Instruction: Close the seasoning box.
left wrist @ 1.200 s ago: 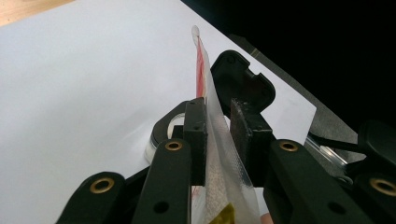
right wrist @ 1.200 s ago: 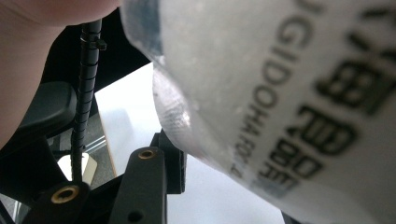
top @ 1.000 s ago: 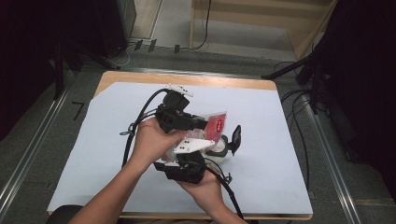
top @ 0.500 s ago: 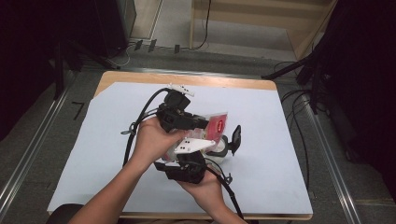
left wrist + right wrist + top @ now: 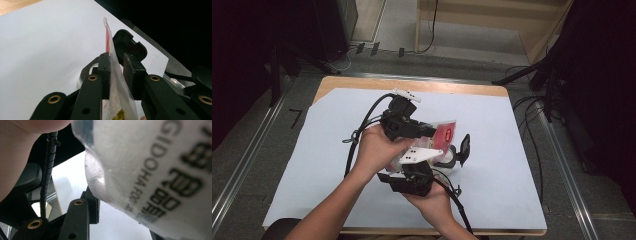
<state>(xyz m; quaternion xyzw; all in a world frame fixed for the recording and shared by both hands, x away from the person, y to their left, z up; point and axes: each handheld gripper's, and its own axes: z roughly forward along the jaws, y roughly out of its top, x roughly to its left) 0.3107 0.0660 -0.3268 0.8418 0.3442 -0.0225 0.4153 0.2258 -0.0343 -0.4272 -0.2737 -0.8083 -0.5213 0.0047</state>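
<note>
A clear plastic pouch with red and white print is held up over the middle of the table. My left gripper comes at it from the left and is shut on it. In the left gripper view the pouch runs edge-on between both pads. My right gripper reaches in from below with its jaws standing apart on either side of the pouch's lower part. In the right gripper view the pouch hangs blurred close to the camera and covers one jaw, while the other fingertip sits at its edge.
A white sheet covers the wooden table. Black cables trail from both grippers across the sheet. Metal rails run along the floor on either side, and a wooden shelf stands behind the table.
</note>
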